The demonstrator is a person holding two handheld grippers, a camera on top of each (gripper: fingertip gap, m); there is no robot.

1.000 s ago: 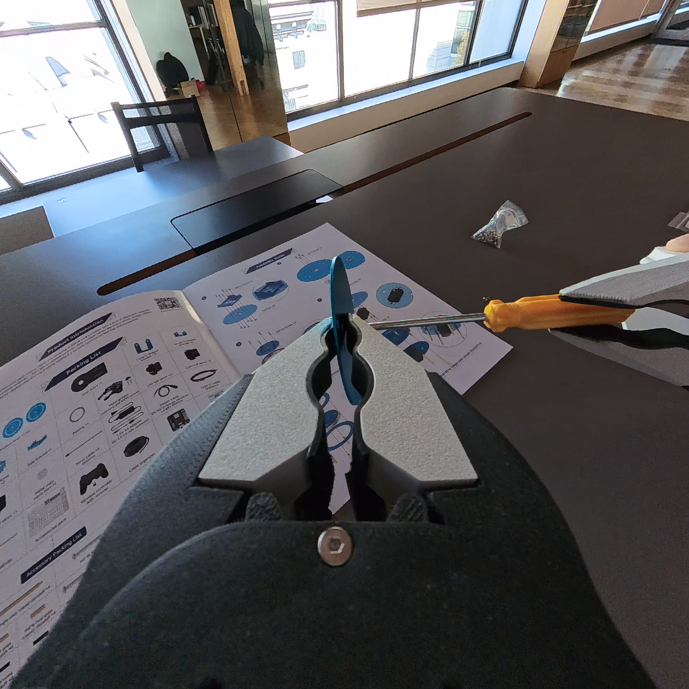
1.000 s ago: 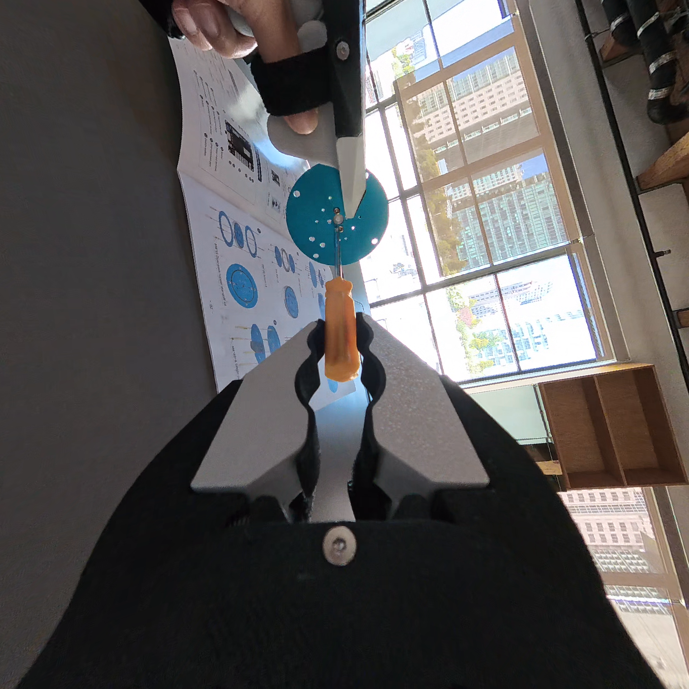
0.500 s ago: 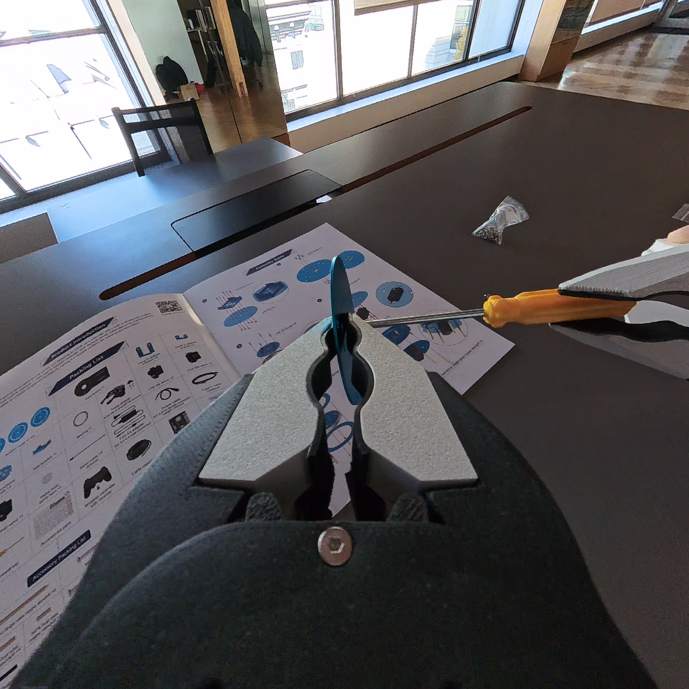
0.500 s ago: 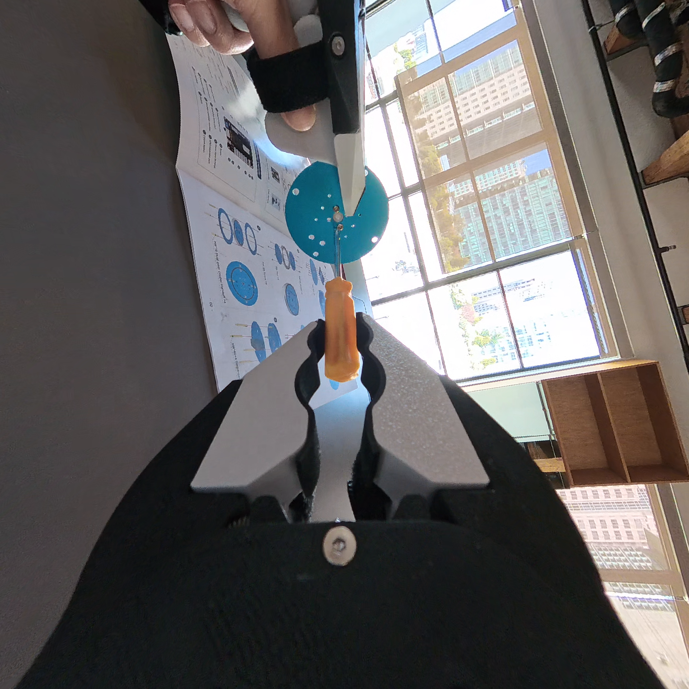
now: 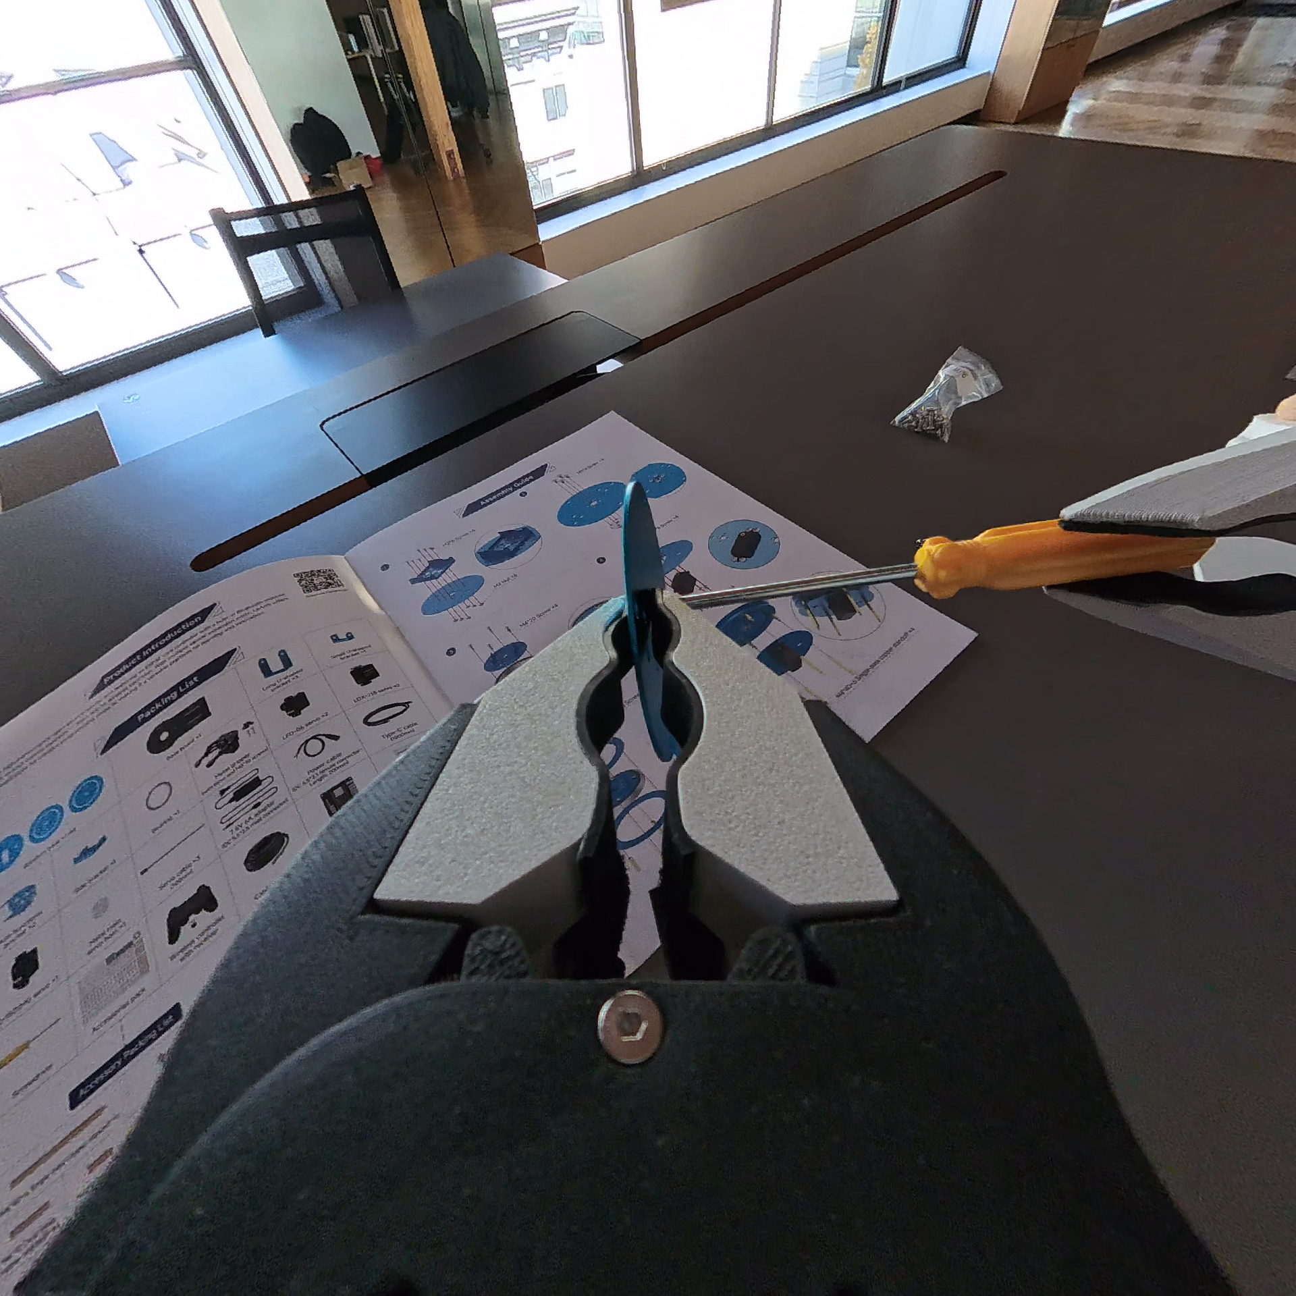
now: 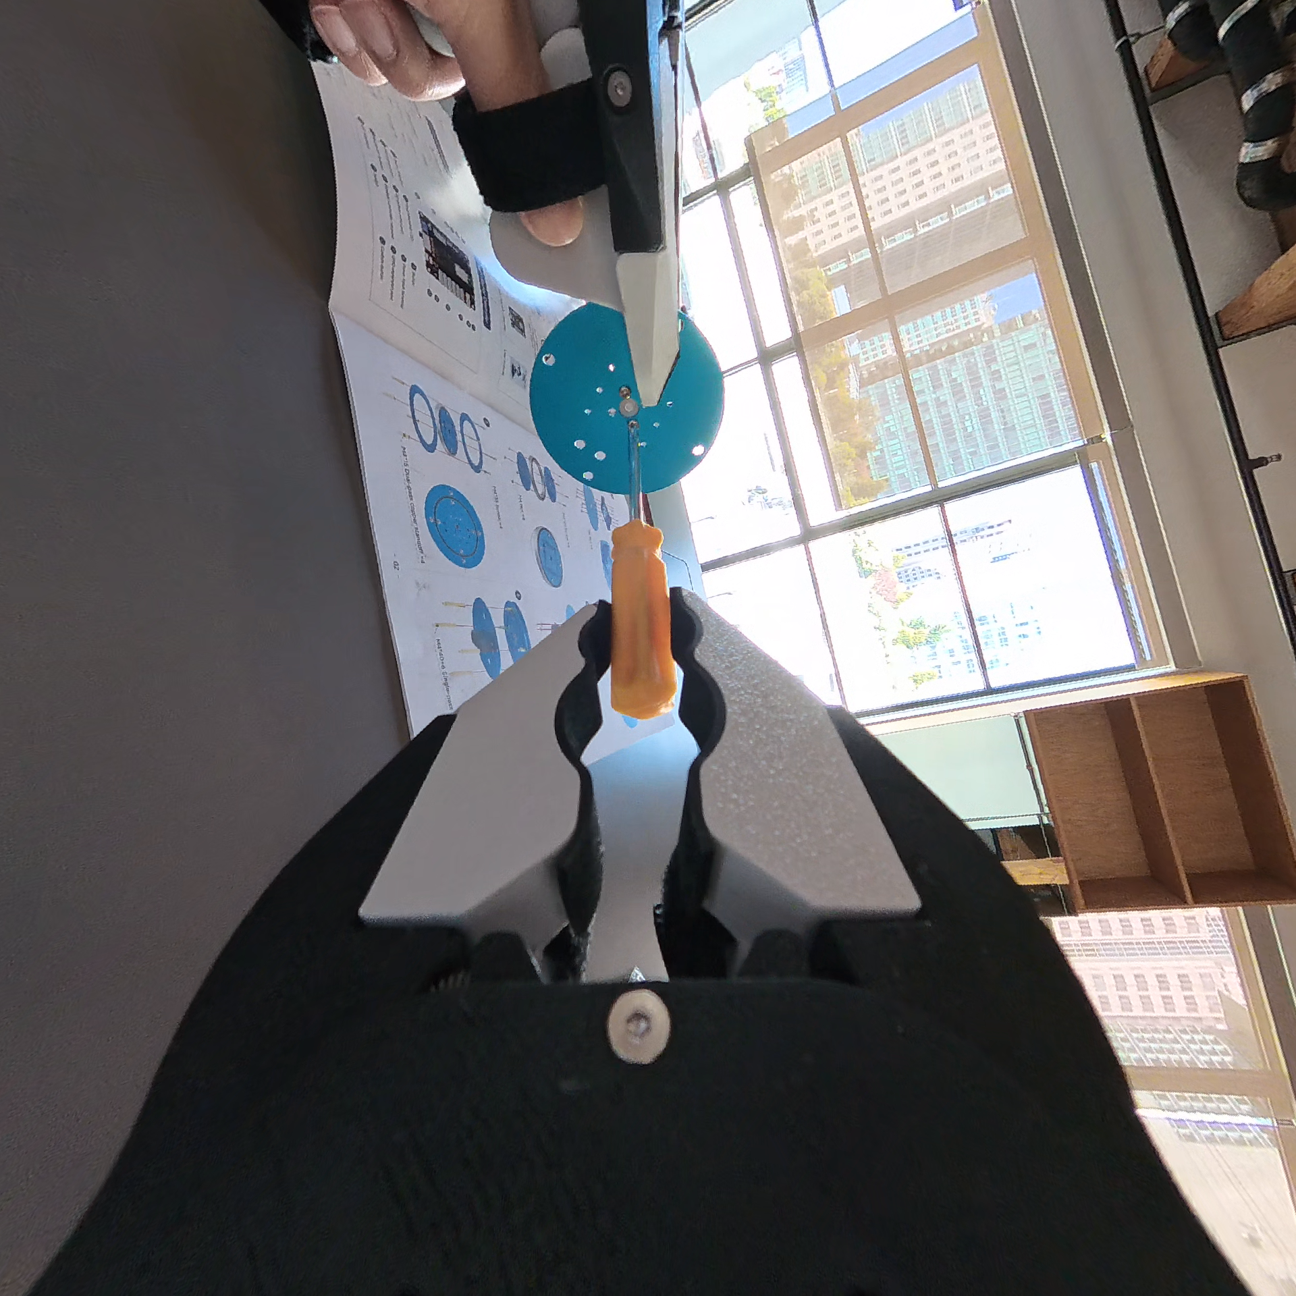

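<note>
My left gripper (image 5: 642, 610) is shut on a thin blue round plate (image 5: 639, 547), held on edge above an open instruction booklet (image 5: 210, 736). My right gripper (image 6: 639, 617) is shut on the orange handle of a screwdriver (image 6: 639, 631). The screwdriver (image 5: 1038, 554) comes in from the right, and its steel tip touches the plate's face beside my left fingertips. In the right wrist view the plate (image 6: 582, 428) shows as a disc with several small holes. The tip sits at a small screw near its centre. The left gripper (image 6: 649, 336) clamps the plate from above.
The dark table (image 5: 1052, 771) carries the booklet and a small clear bag of screws (image 5: 943, 396) at the far right. A chair (image 5: 308, 245) and large windows stand behind. A person's hand (image 6: 421, 63) holds the left gripper. A wooden shelf box (image 6: 1157, 792) shows by the windows. One gripper's finger ends stand about 11 centimeters off the other's.
Nearly nothing has moved. The screwdriver tip stays at the plate, and both grippers keep their hold, with only a slight shift of the views.
</note>
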